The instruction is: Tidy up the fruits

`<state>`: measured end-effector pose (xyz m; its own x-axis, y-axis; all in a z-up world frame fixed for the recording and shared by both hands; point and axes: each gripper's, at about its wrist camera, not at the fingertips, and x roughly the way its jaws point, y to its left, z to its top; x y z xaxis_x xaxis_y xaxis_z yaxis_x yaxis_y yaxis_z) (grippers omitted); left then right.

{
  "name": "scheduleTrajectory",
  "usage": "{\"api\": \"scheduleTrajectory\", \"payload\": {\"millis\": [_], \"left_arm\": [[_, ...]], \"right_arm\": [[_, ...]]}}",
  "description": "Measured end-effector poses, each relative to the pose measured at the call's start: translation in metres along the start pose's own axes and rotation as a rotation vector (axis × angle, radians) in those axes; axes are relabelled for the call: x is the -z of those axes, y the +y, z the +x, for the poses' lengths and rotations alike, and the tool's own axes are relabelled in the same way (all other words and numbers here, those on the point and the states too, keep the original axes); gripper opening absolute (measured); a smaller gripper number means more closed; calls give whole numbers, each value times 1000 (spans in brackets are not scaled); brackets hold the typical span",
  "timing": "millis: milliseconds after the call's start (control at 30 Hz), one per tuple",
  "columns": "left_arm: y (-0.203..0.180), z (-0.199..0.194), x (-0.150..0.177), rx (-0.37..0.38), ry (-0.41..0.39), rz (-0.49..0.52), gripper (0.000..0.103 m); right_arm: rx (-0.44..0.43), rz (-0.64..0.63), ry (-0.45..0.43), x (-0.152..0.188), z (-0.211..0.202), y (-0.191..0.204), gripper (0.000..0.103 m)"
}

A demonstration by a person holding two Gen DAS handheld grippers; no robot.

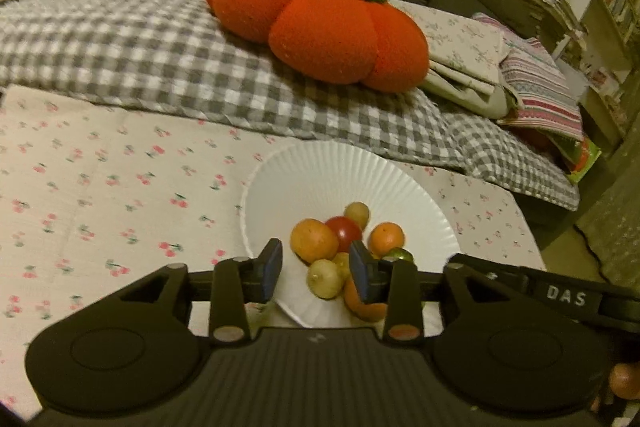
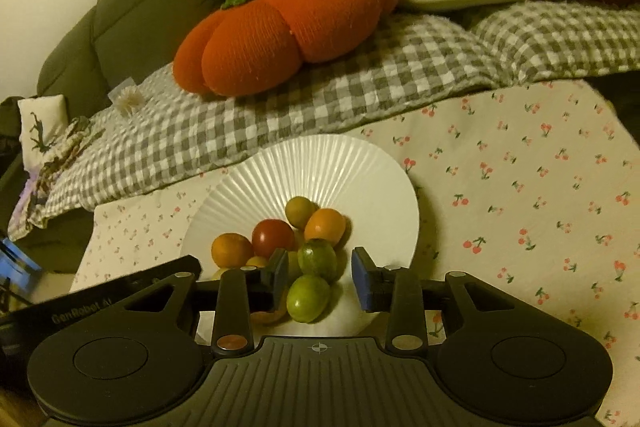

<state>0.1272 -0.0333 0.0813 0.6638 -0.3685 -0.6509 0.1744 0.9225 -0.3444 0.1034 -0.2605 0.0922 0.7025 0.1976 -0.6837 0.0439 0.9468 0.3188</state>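
While both tools hover low over the white ribbed paper plate [image 2: 320, 163], we note the fruits piled at its near side: a red tomato [image 2: 273, 237], round orange citrus [image 2: 325, 225], two green limes [image 2: 309, 298] and a pale yellow fruit [image 1: 325, 279]. Left gripper [image 1: 316, 275] has its jaws apart around the pale fruit, holding nothing. Right gripper [image 2: 320, 277] is likewise spread wide, framing the limes. The plate sits on the cherry-print cloth of the table [image 2: 520, 187]; beyond lies an orange pumpkin-shaped cushion [image 1: 316, 23].
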Motion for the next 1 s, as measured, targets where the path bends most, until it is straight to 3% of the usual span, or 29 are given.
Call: {"api": "scheduleTrajectory", "payload": {"millis": [67,433,500,600,867,1000], "left_arm": [[-3,-13,0,-38,-22,27,52],[-6,-83,22,-223,-53,123,74],[-5,-93,26,-237,-65,111,78],[-6,-108,32,-272,-74,119,79],[-7,-150,51,-313,-108,131,96],[-7,-162,62,-337,-120,143,98]], "right_arm": [[16,-34,-13,1,-8,6,41],[-7,-153,-62,26,-64,40,58],[-8,-165,-78,31,-76,45,68],[3,-173,-97,36,-91,52,73],[33,-208,-141,55,-122,67,93],[59,-216,-153,70,-135,73,99]]}}
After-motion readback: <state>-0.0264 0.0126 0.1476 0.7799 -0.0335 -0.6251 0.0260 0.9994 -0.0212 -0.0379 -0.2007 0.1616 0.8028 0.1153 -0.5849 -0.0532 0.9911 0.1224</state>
